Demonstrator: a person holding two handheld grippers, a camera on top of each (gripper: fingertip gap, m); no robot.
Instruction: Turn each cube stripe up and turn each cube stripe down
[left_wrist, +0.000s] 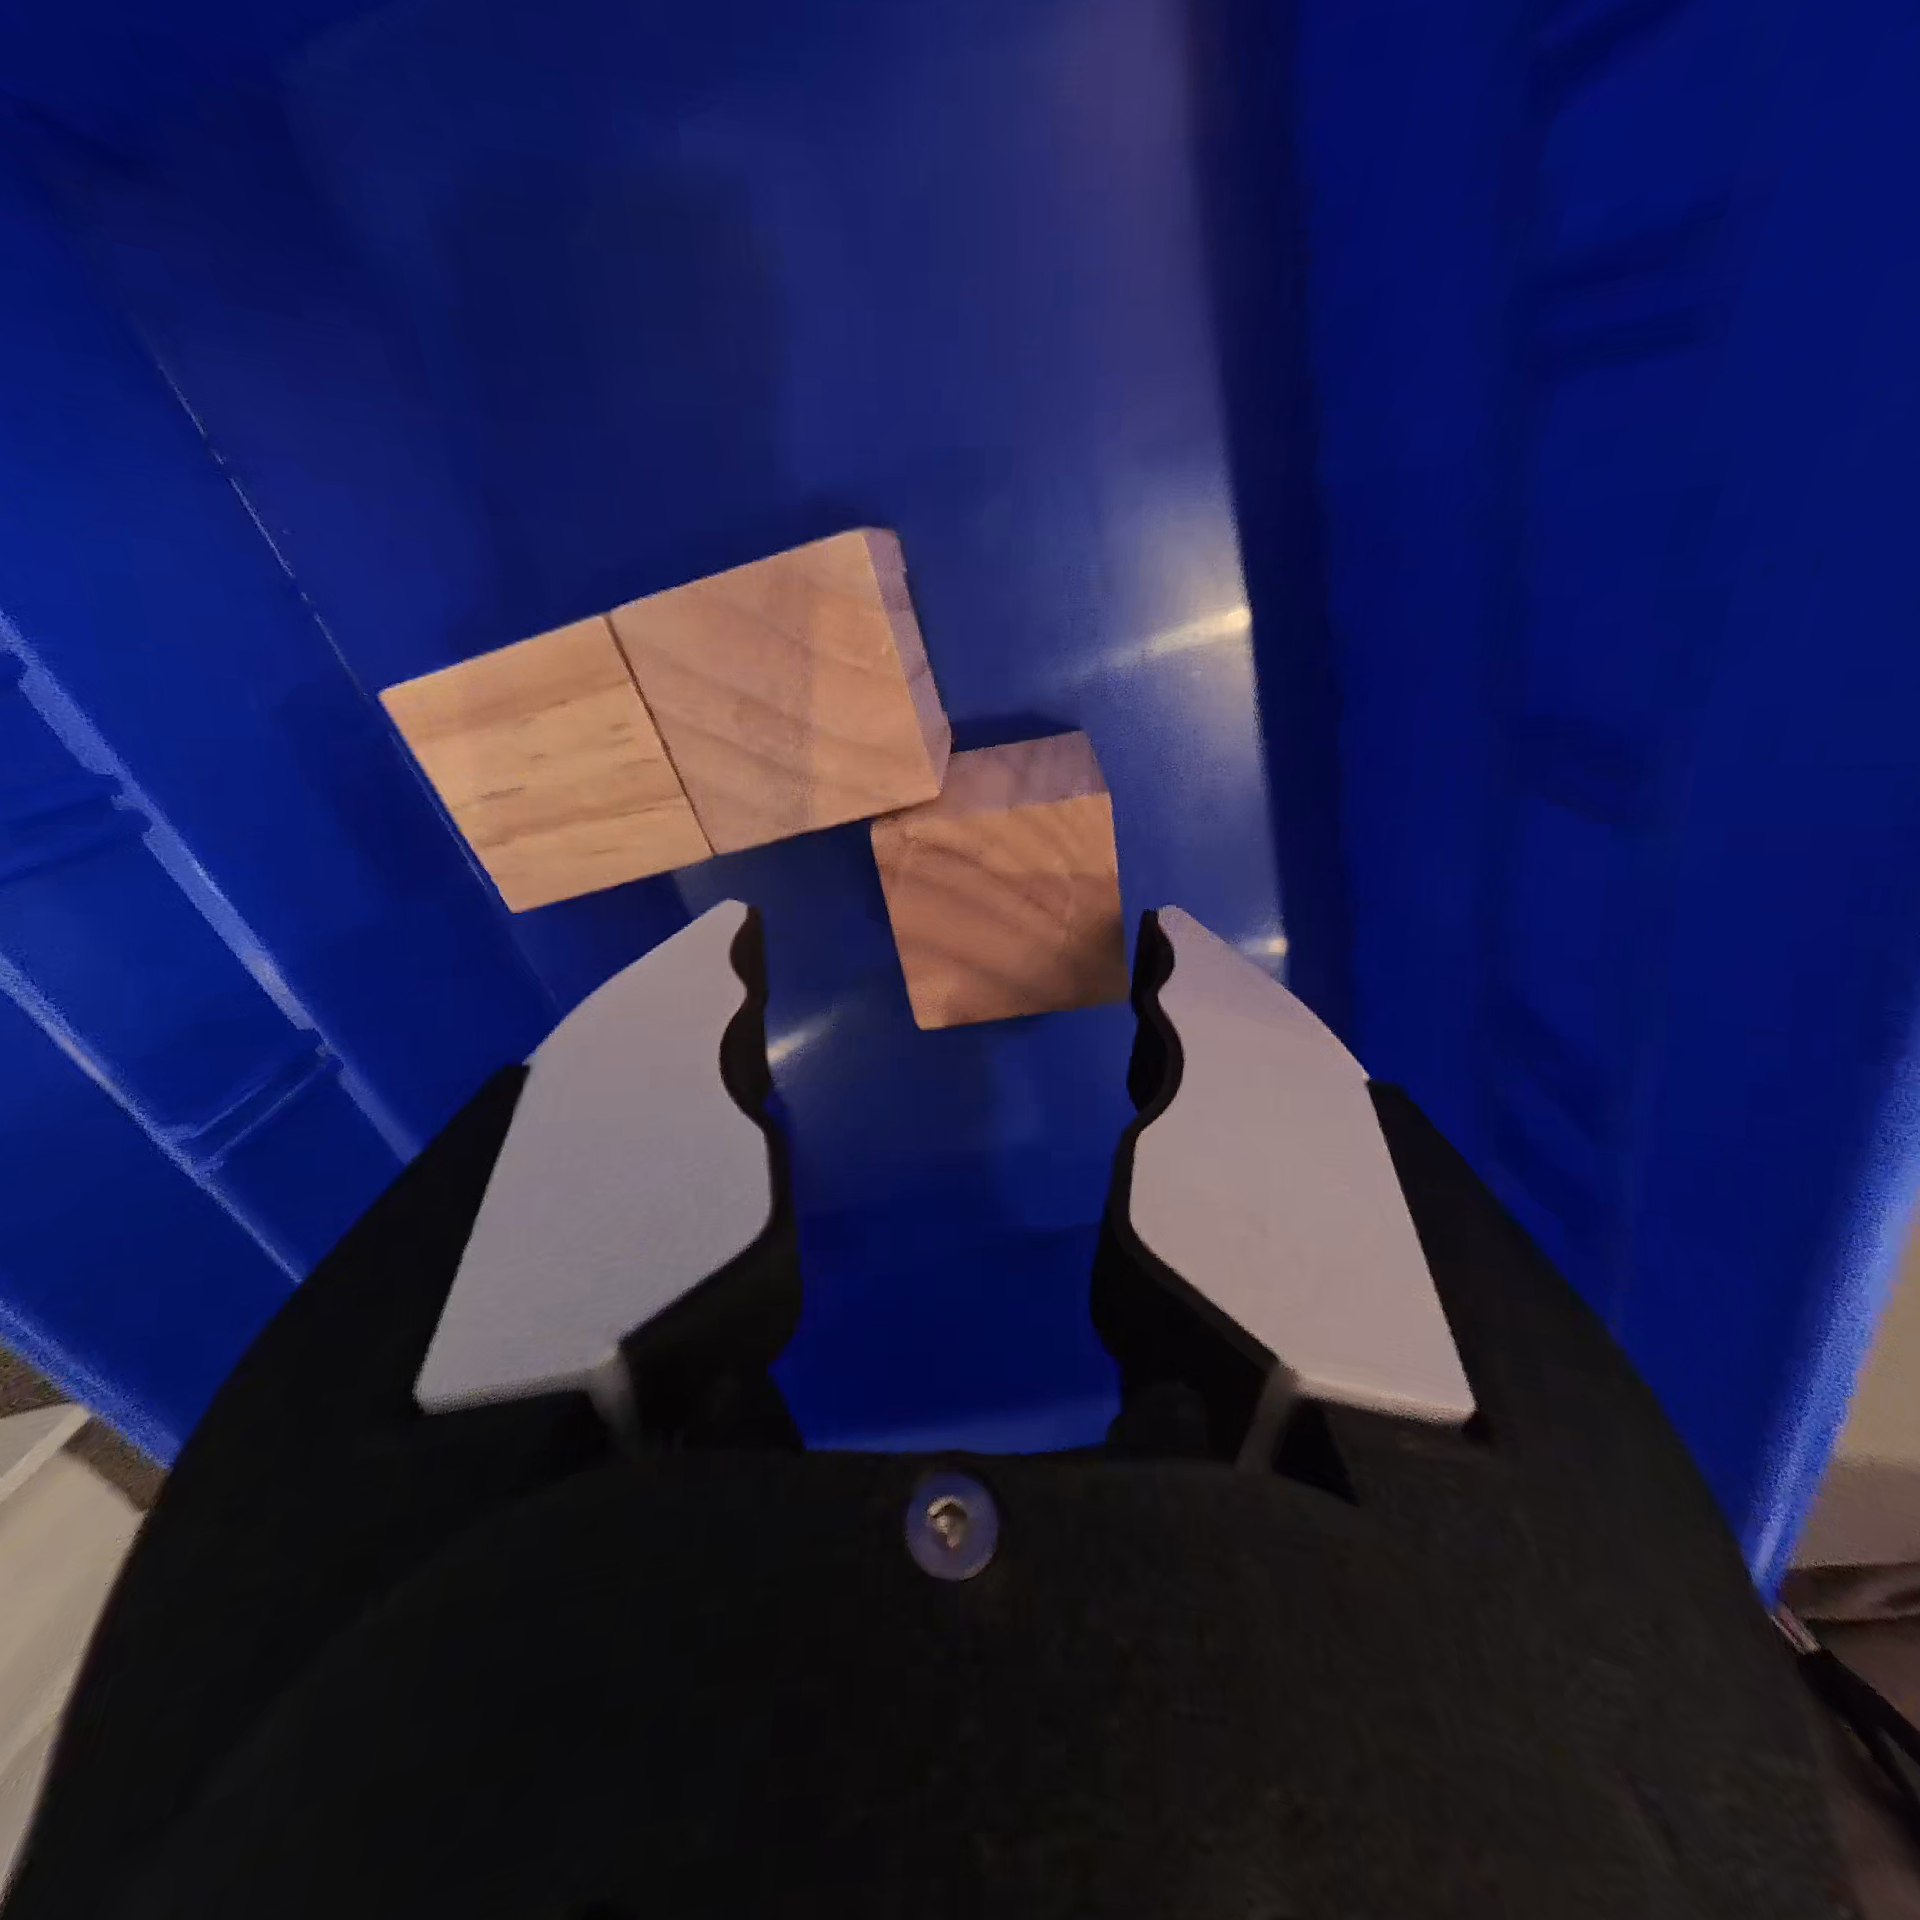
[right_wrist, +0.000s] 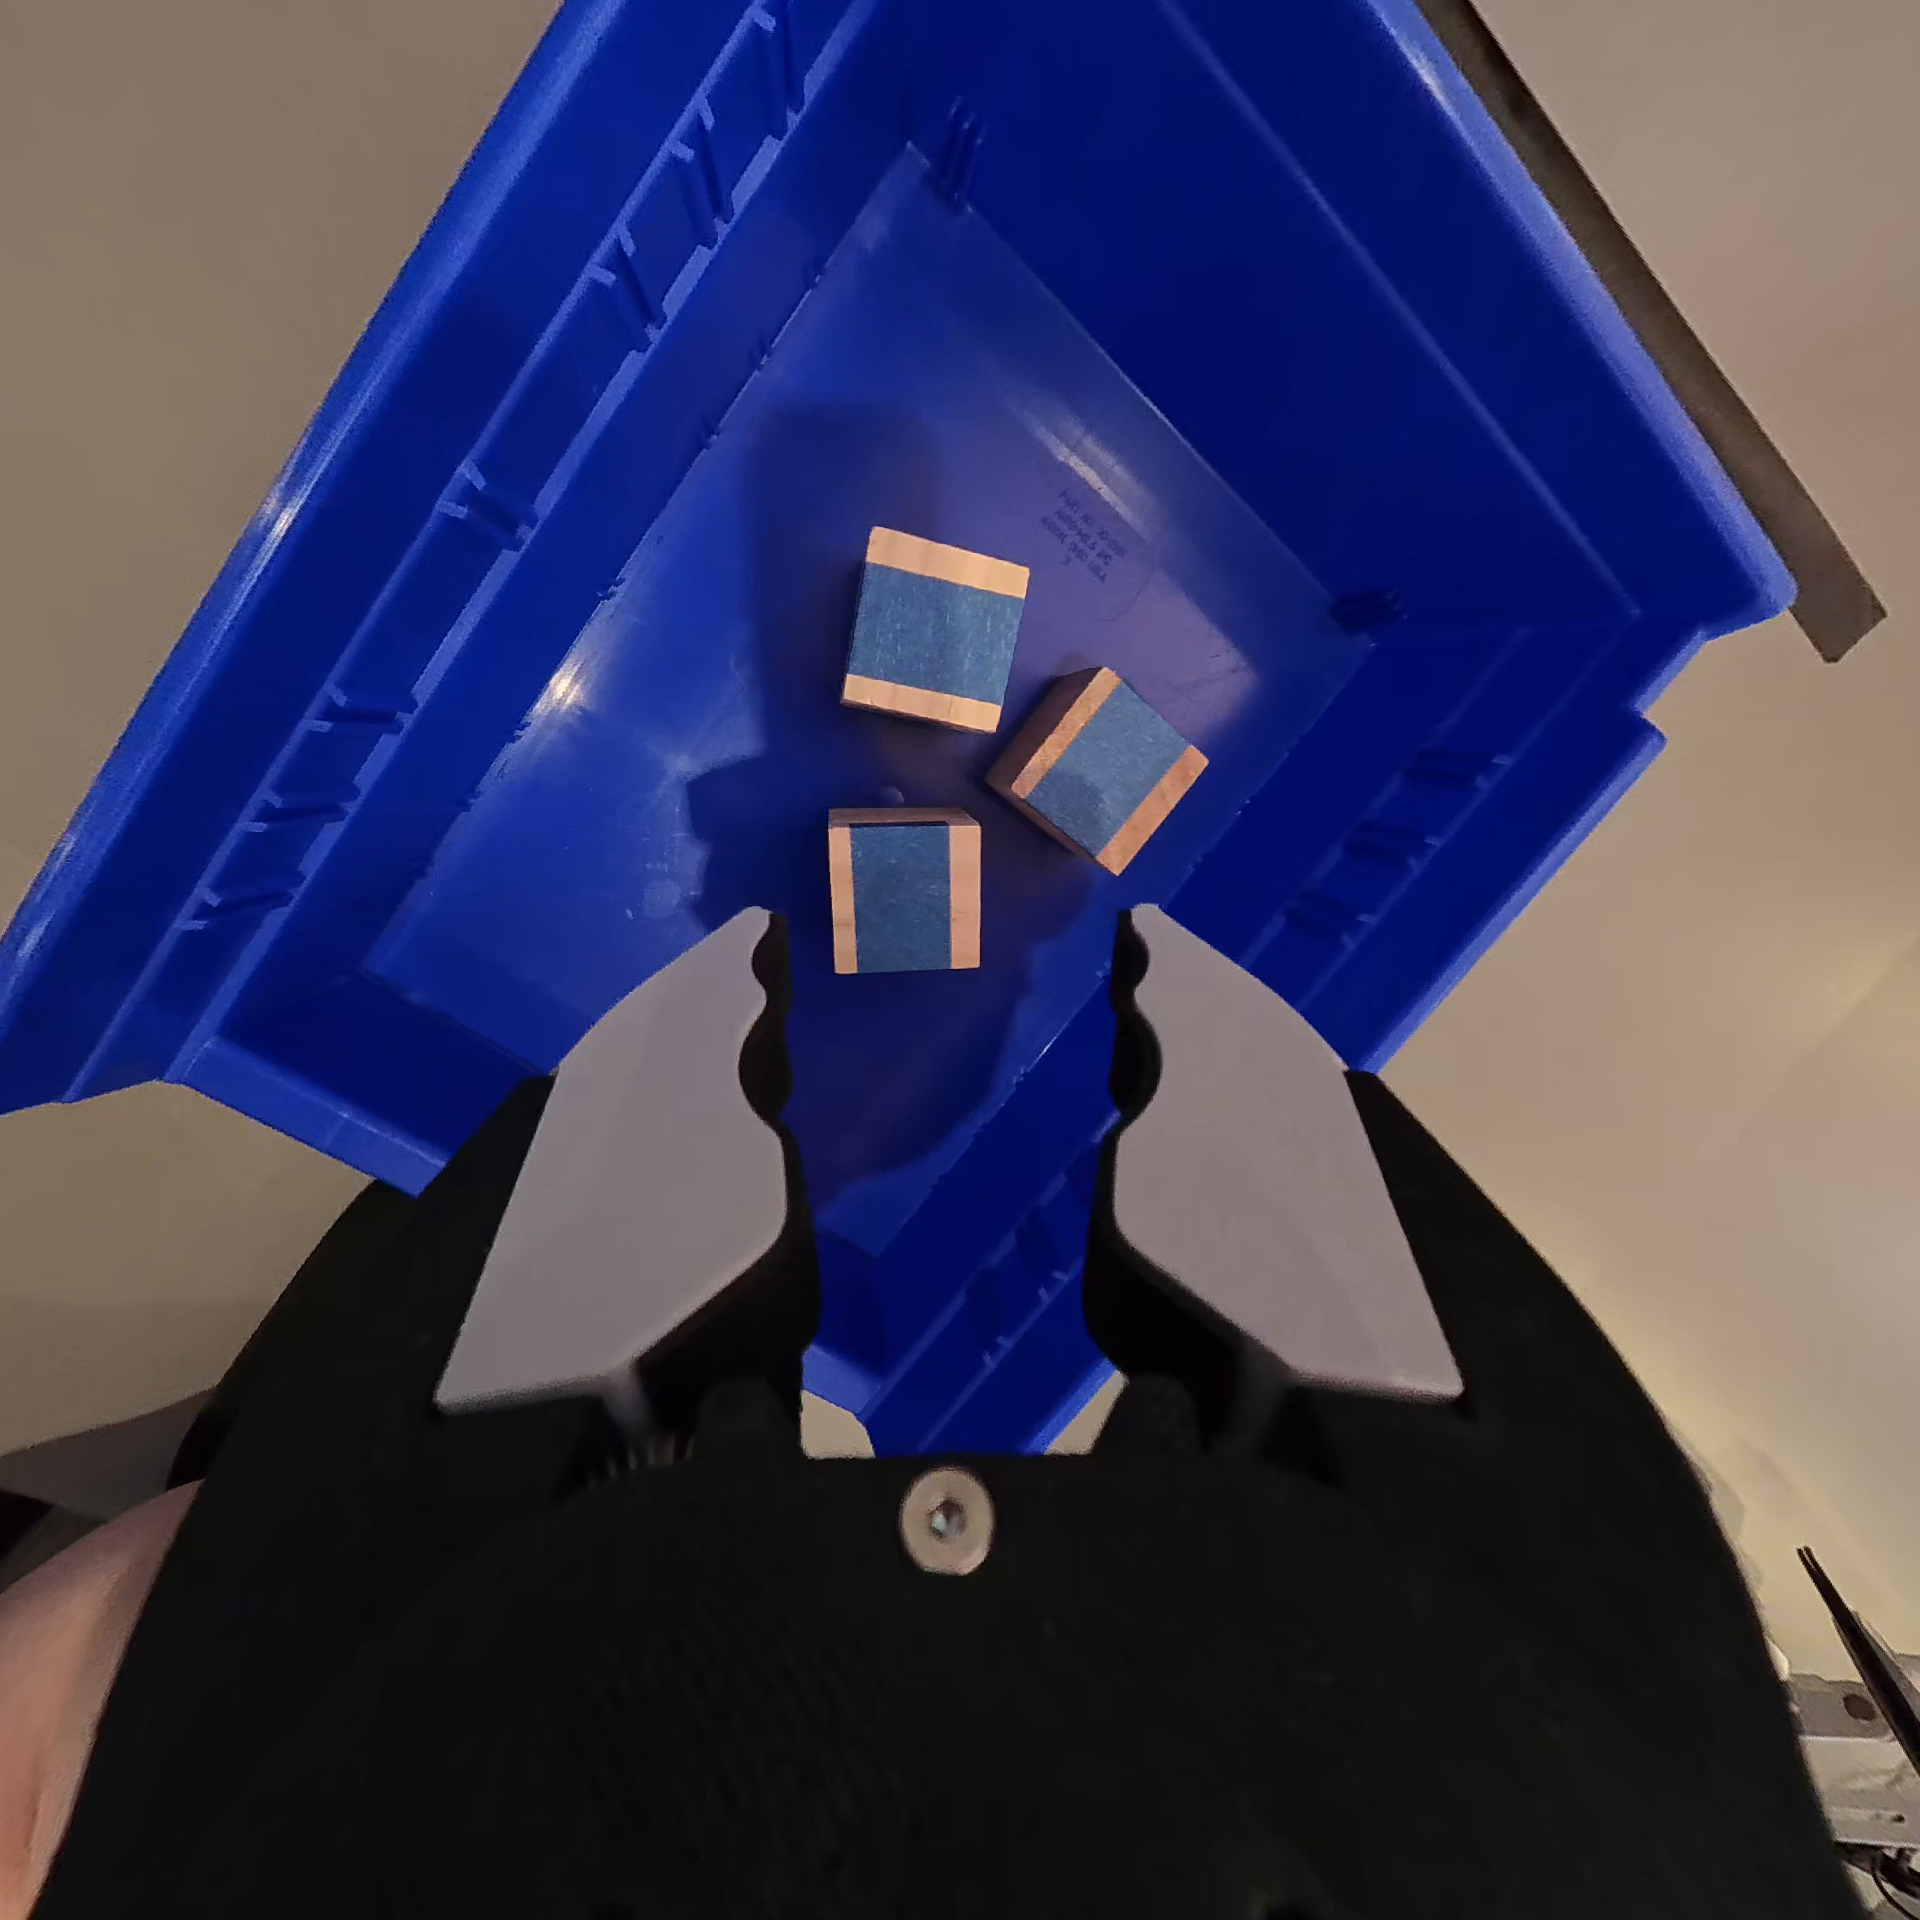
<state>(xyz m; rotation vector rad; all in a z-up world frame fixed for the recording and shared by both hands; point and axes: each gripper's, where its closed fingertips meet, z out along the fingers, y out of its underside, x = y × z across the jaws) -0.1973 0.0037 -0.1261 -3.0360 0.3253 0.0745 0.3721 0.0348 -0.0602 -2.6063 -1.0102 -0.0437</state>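
now both grippers hang spread and empty: left gripper (left_wrist: 948, 914) over three plain-faced cubes (left_wrist: 790, 717) at twelve o'clock, right gripper (right_wrist: 948, 914) over three stripe-up cubes (right_wrist: 904, 888) in a blue bin (right_wrist: 1351, 312).

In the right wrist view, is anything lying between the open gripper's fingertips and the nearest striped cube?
Nothing. The right wrist view shows only bare blue bin floor between the right gripper and the nearest striped cube, which sits just beyond the fingertips.
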